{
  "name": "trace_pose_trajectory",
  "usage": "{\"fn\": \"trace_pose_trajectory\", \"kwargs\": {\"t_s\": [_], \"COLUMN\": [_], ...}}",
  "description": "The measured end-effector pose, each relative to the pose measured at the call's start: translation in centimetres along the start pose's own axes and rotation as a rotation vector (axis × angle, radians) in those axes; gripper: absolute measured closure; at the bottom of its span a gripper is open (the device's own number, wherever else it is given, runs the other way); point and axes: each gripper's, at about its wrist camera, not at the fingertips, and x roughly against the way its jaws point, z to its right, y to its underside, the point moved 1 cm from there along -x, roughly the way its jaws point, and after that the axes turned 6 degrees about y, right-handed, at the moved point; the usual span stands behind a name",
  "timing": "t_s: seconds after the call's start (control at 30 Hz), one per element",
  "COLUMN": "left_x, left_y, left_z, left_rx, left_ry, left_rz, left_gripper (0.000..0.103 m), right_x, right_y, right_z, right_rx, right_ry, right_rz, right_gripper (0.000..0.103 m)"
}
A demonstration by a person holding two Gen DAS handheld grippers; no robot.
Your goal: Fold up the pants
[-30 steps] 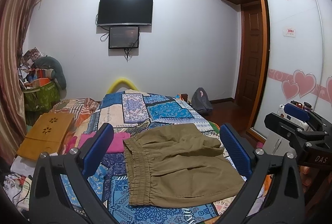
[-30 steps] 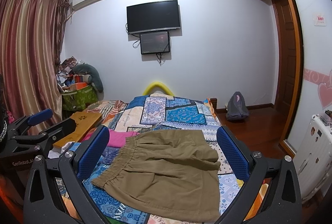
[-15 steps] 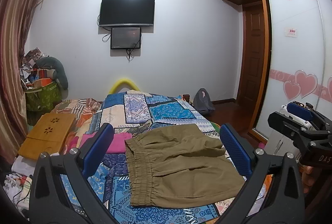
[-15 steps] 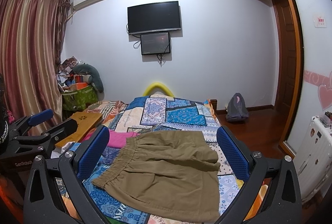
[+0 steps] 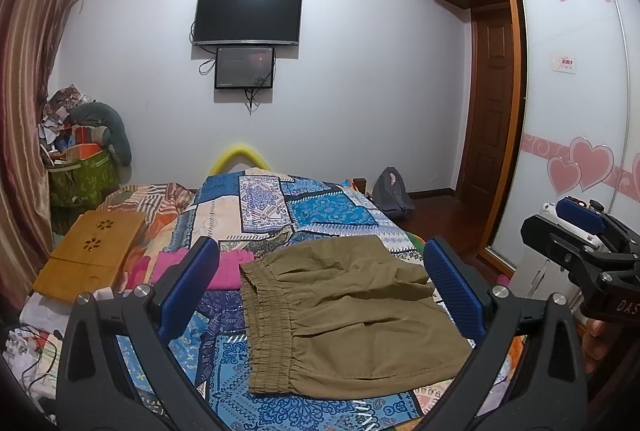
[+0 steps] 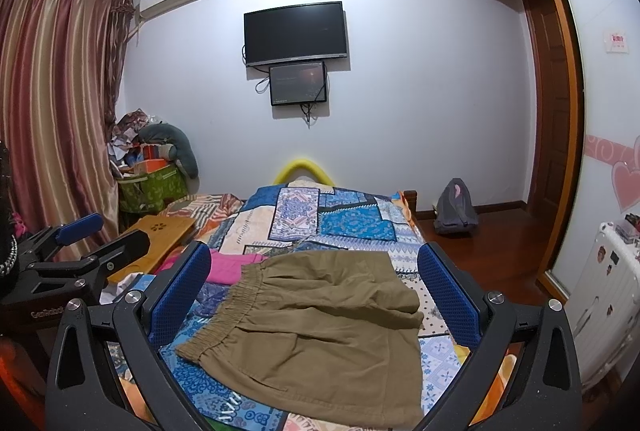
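Note:
Olive-brown pants [image 5: 344, 315] lie folded on the patchwork bedspread [image 5: 320, 211], elastic waistband to the left; they also show in the right wrist view [image 6: 320, 327]. My left gripper [image 5: 320, 291] is open and empty, held above the near edge of the pants, apart from them. My right gripper [image 6: 316, 295] is open and empty, also above the pants. The right gripper shows at the right edge of the left wrist view [image 5: 580, 247]; the left gripper shows at the left edge of the right wrist view [image 6: 80, 255].
A pink cloth [image 5: 224, 267] lies left of the waistband. A wooden lap tray [image 5: 92, 251] sits at the bed's left. A green bin [image 5: 80, 179] stands in the corner, a grey backpack [image 5: 392, 191] on the floor, a wardrobe [image 5: 568, 111] at right.
Both grippers have drifted very slightly; the pants lie as before and both grippers stay open.

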Motion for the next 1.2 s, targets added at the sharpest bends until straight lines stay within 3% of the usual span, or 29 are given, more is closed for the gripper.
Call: {"fn": "trace_pose_trajectory", "kwargs": {"t_s": [0.7,0.8,1.0,1.2], "left_x": [-1.1,-2.1,-5.7,-11.4], "left_y": [0.0,0.0,0.6,1.0], "left_z": [0.2,0.0,-1.9,-5.7], "left_rx": [-0.021,-0.038,-0.069,-0.075], "left_ry": [-0.007,-0.003,-0.034,-0.108], "left_rz": [-0.019,-0.037,-0.106,-0.185], "left_gripper": [0.0,0.0,0.0,0.0], "right_x": [-1.4,-2.2,-5.4,-9.1], "right_y": [0.7,1.3,3.0,4.1], "right_z": [0.8,1.8,5.6,9.0], "right_rx": [-0.021,-0.025,0.007,0.003], "right_ry": [0.005,0.023,0.142,0.182], "right_rz": [-0.039,-0.058,-0.126,-0.206], "right_gripper": [0.0,0.0,0.0,0.0]}}
